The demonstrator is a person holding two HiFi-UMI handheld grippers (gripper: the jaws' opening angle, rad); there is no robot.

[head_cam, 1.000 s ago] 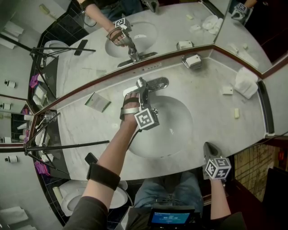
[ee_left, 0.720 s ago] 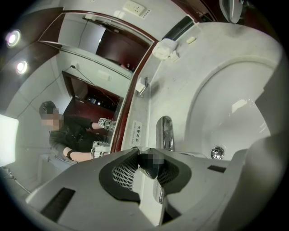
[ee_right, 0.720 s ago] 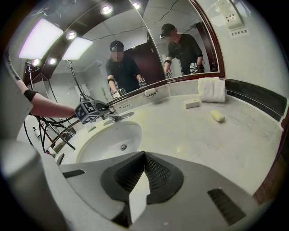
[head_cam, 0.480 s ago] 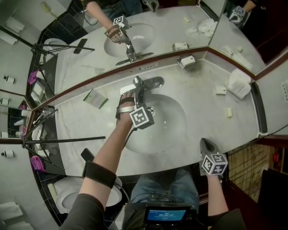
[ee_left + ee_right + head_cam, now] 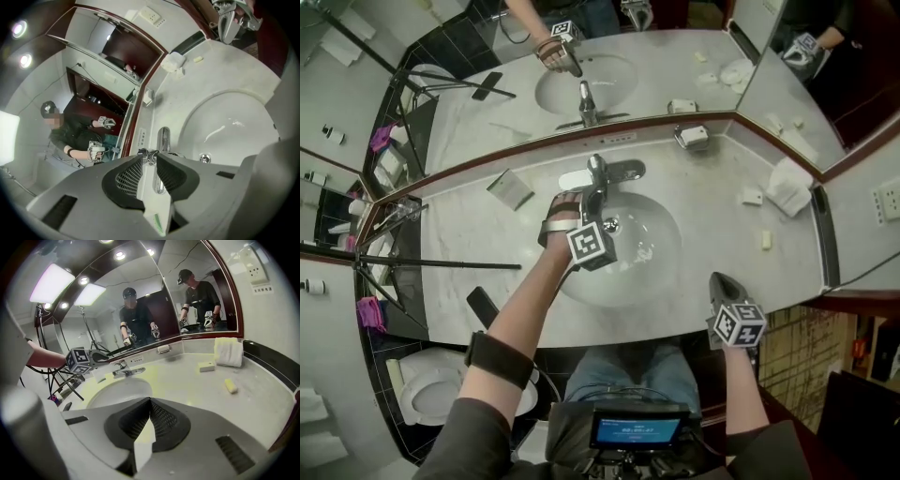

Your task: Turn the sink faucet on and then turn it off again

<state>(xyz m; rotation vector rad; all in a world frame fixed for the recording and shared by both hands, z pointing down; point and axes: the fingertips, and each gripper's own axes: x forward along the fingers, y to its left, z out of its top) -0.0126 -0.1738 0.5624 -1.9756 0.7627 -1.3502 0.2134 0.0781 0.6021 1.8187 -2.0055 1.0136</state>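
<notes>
At the back rim of the sink basin (image 5: 661,258), the chrome faucet (image 5: 617,172) looked rigid and slick, its short lever (image 5: 148,155) the part to pinch squarely. The left hand-held gripper (image 5: 593,194), jaws just opening, flanked that lever without clamping it. The right hand-held gripper (image 5: 150,401) hung clenched and empty by the surface's (image 5: 722,202) front edge.

A folded white towel (image 5: 787,186) lies at the right end of the counter (image 5: 712,234), close to the mirror (image 5: 675,56). A small yellow soap (image 5: 765,240) lies nearer the front edge. A flat black thing (image 5: 482,306) sits on the front edge, far left.
</notes>
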